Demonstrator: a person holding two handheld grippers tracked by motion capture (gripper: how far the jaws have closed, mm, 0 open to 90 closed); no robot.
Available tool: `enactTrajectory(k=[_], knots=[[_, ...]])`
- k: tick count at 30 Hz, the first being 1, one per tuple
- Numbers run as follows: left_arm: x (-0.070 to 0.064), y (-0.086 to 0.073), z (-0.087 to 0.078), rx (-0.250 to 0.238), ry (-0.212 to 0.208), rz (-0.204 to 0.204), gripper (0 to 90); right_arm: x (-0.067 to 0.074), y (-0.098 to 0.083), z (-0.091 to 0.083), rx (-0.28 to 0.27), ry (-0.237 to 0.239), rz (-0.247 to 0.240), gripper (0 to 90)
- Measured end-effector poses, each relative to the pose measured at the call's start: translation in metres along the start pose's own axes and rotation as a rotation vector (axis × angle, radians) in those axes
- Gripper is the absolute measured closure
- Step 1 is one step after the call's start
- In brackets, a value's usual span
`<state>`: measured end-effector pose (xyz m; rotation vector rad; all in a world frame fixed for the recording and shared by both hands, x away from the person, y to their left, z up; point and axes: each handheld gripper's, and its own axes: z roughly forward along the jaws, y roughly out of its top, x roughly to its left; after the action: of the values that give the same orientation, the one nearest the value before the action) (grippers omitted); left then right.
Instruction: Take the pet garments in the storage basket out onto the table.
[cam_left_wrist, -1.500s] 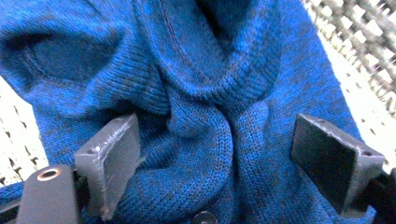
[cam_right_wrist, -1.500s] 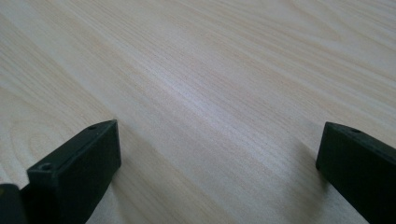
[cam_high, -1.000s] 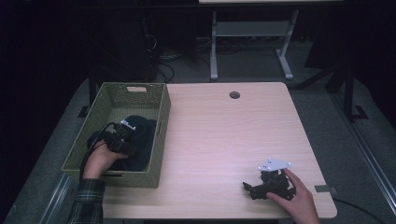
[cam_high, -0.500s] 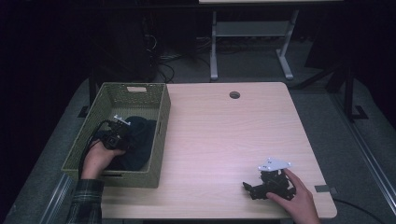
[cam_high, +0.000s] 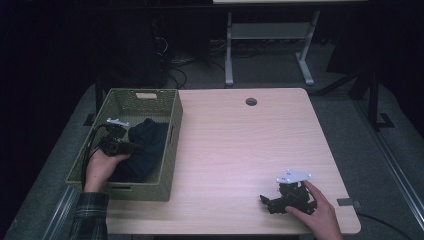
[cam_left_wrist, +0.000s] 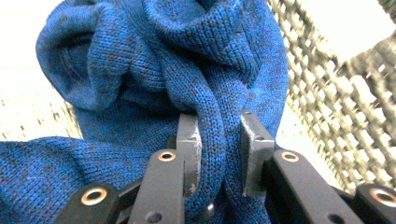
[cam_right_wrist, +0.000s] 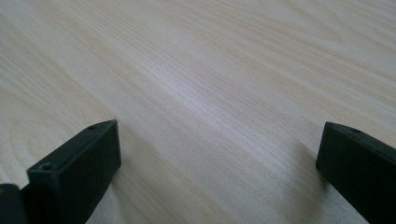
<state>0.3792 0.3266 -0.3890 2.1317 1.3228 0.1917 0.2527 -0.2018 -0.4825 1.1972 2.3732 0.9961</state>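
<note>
Now my left gripper (cam_high: 131, 148) sits inside the green woven basket (cam_high: 172, 145) at the table's (cam_high: 240, 150) left side, and its fingers (cam_left_wrist: 189, 149) have just been closing; in the left gripper view they are clamped on a thick fold of the blue knitted sweater (cam_left_wrist: 187, 65), the fabric bunched between the two pads. From the high view I see the sweater (cam_high: 147, 145) lying heaped in the basket's middle, against the right-hand wall. My right gripper (cam_high: 266, 202) rests on the bare table near its front right corner, well apart from the basket. Through the right gripper view its fingers (cam_right_wrist: 79, 163) stand spread wide with nothing but wood grain between them.
</note>
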Motion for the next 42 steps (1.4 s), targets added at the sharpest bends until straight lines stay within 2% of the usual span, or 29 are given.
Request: enactTrajectory(k=[4, 9, 13, 18, 20, 29, 42], knots=[[0.001, 0.0, -0.006, -0.052, -0.031, -0.013, 73.3, 0.0, 0.0, 0.0, 0.0, 0.0, 0.001, 0.0], [0.0, 0.001, -0.014, -0.116, -0.041, -0.014, 73.4, 0.0, 0.0, 0.0, 0.0, 0.0, 0.001, 0.0], [-0.001, 0.002, -0.019, -0.167, -0.074, -0.022, 73.5, 0.0, 0.0, 0.0, 0.001, -0.001, -0.001, 0.0], [-0.004, 0.004, -0.027, -0.213, -0.085, -0.01, 73.5, 0.0, 0.0, 0.0, 0.0, 0.0, 0.001, 0.0], [-0.006, 0.005, -0.031, -0.246, -0.09, -0.013, 73.5, 0.0, 0.0, 0.0, 0.0, 0.0, 0.0, 0.0], [-0.014, 0.008, -0.049, -0.366, -0.151, 0.003, 73.6, 0.0, 0.0, 0.0, 0.0, 0.0, -0.003, 0.0], [-0.029, 0.018, -0.073, -0.446, -0.171, 0.058, 73.6, 0.0, 0.0, 0.0, 0.003, 0.002, 0.001, 0.0]])
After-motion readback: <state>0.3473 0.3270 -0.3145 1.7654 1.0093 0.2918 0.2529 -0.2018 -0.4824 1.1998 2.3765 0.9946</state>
